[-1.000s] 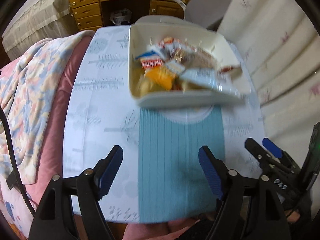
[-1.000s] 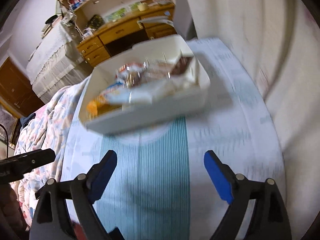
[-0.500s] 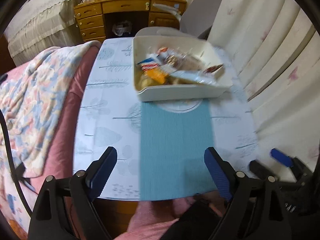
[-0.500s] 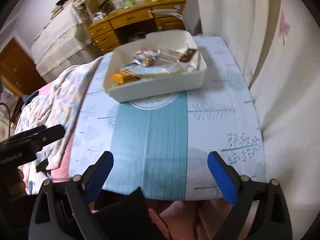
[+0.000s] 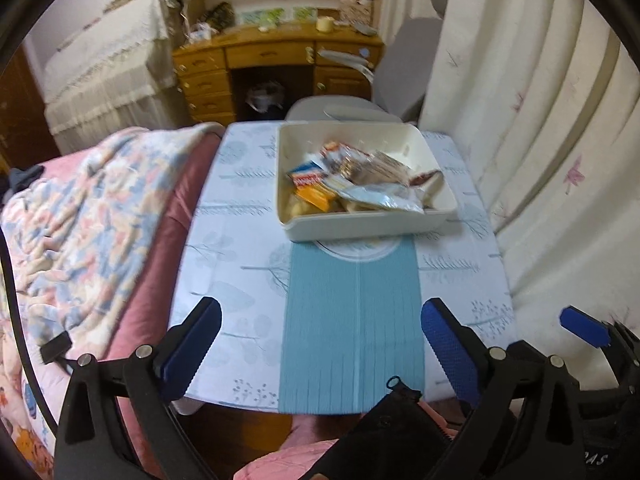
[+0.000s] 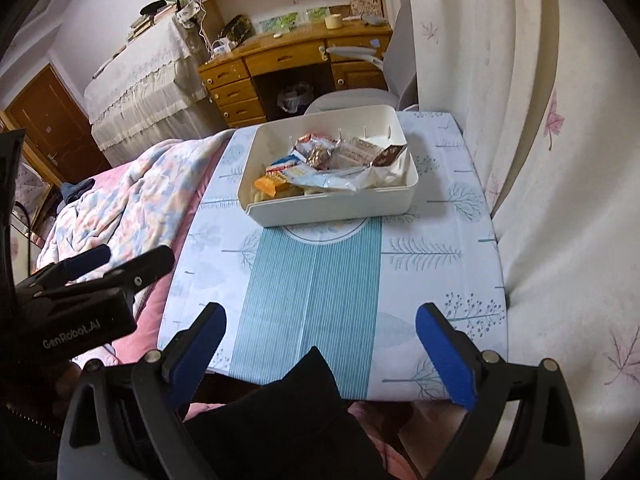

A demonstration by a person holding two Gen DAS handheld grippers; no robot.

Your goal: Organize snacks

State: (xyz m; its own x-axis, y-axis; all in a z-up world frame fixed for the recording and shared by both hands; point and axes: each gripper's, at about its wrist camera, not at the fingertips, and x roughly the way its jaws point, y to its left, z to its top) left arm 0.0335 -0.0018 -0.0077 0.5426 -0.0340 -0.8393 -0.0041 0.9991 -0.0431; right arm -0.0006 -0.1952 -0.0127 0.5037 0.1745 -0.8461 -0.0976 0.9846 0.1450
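Observation:
A white bin (image 5: 360, 234) stands at the far end of the small table (image 5: 240, 240), filled with several wrapped snacks (image 5: 356, 184). The right wrist view shows the same bin (image 6: 332, 208) and snacks (image 6: 320, 168). My left gripper (image 5: 320, 320) hangs over the table's near edge, well short of the bin, its jaws opening with nothing between them. My right gripper (image 6: 320, 320) hovers beside it at the near edge, also opening and empty. One of its blue fingers (image 5: 580, 328) shows at the right of the left wrist view.
A teal striped runner (image 5: 352, 312) lies down the tablecloth's middle. A bed with a floral quilt (image 5: 80, 208) adjoins the table's left, a pale curtain (image 5: 540, 160) its right. Behind stand a wooden desk (image 5: 272, 64) and a grey chair (image 5: 404, 64). A person's dark garment (image 6: 280, 420) fills the foreground.
Both grippers have drawn back and up from the bin, which now looks smaller and farther off. Both pairs of jaws have spread wider, the left one most.

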